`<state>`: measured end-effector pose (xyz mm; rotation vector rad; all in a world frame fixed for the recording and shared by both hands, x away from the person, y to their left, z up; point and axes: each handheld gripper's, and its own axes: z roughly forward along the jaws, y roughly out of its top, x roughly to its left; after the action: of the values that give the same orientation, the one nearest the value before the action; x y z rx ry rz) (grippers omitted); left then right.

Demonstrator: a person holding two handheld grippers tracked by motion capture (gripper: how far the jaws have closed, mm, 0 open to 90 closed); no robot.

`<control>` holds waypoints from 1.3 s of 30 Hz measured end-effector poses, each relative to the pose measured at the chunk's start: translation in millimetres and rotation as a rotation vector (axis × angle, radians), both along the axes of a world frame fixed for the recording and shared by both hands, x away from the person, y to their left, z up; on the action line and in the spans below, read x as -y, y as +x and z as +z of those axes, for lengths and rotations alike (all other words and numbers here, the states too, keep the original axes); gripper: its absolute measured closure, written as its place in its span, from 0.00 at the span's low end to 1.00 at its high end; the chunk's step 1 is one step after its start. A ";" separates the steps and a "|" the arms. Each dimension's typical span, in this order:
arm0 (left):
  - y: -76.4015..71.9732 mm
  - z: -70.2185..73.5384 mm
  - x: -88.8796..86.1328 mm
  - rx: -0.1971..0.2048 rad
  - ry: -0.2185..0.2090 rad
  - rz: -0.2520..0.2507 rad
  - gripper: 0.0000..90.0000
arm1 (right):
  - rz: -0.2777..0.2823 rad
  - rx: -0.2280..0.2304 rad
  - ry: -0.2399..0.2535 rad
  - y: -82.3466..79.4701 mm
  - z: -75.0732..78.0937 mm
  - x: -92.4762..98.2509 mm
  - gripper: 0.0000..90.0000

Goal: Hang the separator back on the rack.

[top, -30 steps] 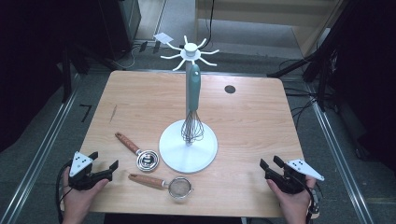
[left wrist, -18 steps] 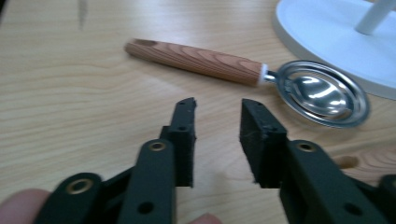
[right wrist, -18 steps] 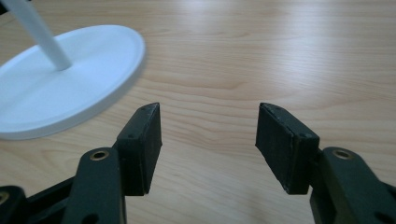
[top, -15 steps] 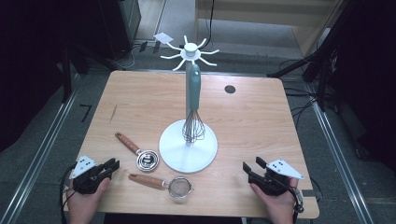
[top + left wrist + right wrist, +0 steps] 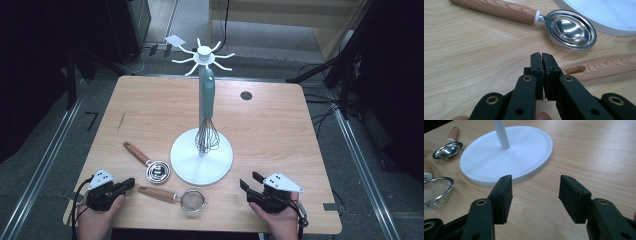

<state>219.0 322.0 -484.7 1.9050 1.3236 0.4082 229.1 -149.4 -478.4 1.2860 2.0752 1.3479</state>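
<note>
While nothing's actually been picked up yet, the thing nearest the action looks like the little mesh strainer (image 5: 192,201) with the wooden handle (image 5: 156,193), lying flat near the front edge of the surface (image 5: 280,125), handle pointing left toward the left tool (image 5: 131,183). Just behind it sits a slotted metal spoon, maybe an egg separator (image 5: 157,171), also wood-handled, its bowl just beside the white round base of the hanging stand (image 5: 201,160). That stand already has a teal-handled whisk (image 5: 206,112) dangling from one of its top hooks, so my guess is the job is hanging the utensils up one by one, and we're at the reach-in step for the next one. The left tool is pinched completely together with nothing in it; in the left gripper view the pads (image 5: 541,65) meet right in front of the end of the strainer's handle (image 5: 604,68), close but not on it. The right tool (image 5: 248,181) has just been closing a little but stands roughly half open over bare wood, with the stand base ahead of it and nothing between its jaws. For the next move I'd say the left tool needs to open up again and get around that handle before anything gets lifted toward a hook.
</note>
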 end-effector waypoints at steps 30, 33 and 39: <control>-7.6 -4.3 57.1 0.000 -0.001 -0.025 0.96 | 0.356 -0.116 -0.051 -20.5 0.6 -74.9 0.95; -8.9 -0.7 56.5 0.009 -0.010 -0.017 0.95 | 0.352 -0.138 -0.076 -20.2 -2.9 -74.7 0.95; -21.0 5.9 38.3 -0.018 -0.036 -0.027 0.97 | 0.343 -0.148 -0.075 -18.2 -5.4 -69.8 0.95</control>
<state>198.0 283.7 -478.8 1.8987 1.3065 0.3524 210.9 -79.6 -483.8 1.0618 2.5133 1.3252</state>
